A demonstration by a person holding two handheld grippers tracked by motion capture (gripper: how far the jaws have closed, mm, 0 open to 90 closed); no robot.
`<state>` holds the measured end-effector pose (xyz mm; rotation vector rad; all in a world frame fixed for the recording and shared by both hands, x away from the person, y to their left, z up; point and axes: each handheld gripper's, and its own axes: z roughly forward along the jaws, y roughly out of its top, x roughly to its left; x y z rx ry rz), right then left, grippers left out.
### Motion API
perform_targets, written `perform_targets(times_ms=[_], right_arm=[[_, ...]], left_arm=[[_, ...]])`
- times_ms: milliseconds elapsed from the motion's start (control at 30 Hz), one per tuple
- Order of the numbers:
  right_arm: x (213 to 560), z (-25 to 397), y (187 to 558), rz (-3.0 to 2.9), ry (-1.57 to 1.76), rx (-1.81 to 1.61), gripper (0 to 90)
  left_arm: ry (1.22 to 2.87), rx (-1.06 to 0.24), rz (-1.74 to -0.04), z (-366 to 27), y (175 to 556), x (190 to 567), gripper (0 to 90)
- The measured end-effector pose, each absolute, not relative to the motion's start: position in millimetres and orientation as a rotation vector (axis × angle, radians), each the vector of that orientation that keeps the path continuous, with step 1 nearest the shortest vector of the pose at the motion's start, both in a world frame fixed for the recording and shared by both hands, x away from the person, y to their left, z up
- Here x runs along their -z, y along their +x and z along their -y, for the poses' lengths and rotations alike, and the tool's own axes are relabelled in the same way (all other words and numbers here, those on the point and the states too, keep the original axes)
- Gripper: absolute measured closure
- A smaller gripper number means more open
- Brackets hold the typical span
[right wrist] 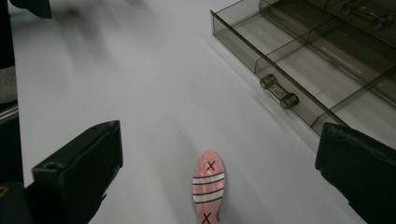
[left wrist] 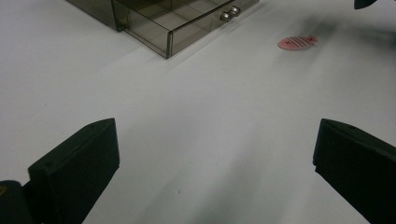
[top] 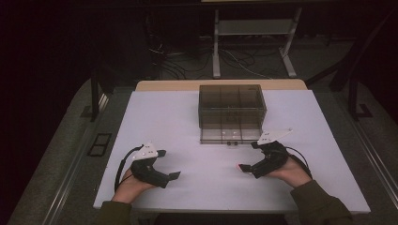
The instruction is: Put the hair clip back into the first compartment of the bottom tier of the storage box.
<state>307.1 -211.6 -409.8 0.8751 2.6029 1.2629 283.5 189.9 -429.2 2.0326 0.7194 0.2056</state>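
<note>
A small pink fish-shaped piece (right wrist: 208, 186) with white stripes and black X marks lies flat on the white table (top: 155, 117). My right gripper (right wrist: 217, 172) is open, one jaw on each side of the fish and neither touching it. In the high view the fish (top: 240, 166) shows as a pink speck by the nearer jaw of the right gripper (top: 248, 156). My left gripper (top: 169, 164) rests open at the front left with nothing between its jaws. From the left gripper view (left wrist: 215, 163) the fish (left wrist: 297, 42) lies far off.
A smoky transparent drawer box (top: 232, 105) stands at the table's middle back. Its bottom drawer (right wrist: 299, 60) is pulled out, divided into compartments, with a small bar handle (right wrist: 279, 91). Bare table lies between the two grippers. Desk legs and cables (top: 234, 61) are on the floor beyond.
</note>
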Motion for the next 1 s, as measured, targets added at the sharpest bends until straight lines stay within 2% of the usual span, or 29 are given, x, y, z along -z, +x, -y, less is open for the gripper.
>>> perform_targets(times_ms=[700, 767, 833, 900, 1000], right_arm=[[413.0, 203.2, 310.8, -2.646, 0.858, -1.183, 0.3], [413.4, 203.6, 310.8, -2.651, 0.848, -1.172, 5.2], [413.7, 203.5, 310.5, -2.654, 0.854, -1.166, 6.4], [413.7, 204.0, 310.0, -2.654, 0.848, -1.162, 13.9], [414.2, 203.8, 309.4, -2.662, 0.841, -1.141, 15.6]], left_arm=[[2.029, -0.202, -0.725, -190.5, 284.4, 429.8, 0.0], [2.030, -0.202, -0.718, -190.9, 284.3, 429.3, 0.0], [2.028, -0.203, -0.720, -190.6, 283.9, 429.1, 0.0], [2.030, -0.204, -0.718, -190.9, 284.1, 429.1, 0.0], [2.026, -0.201, -0.720, -191.0, 284.0, 428.9, 0.0]])
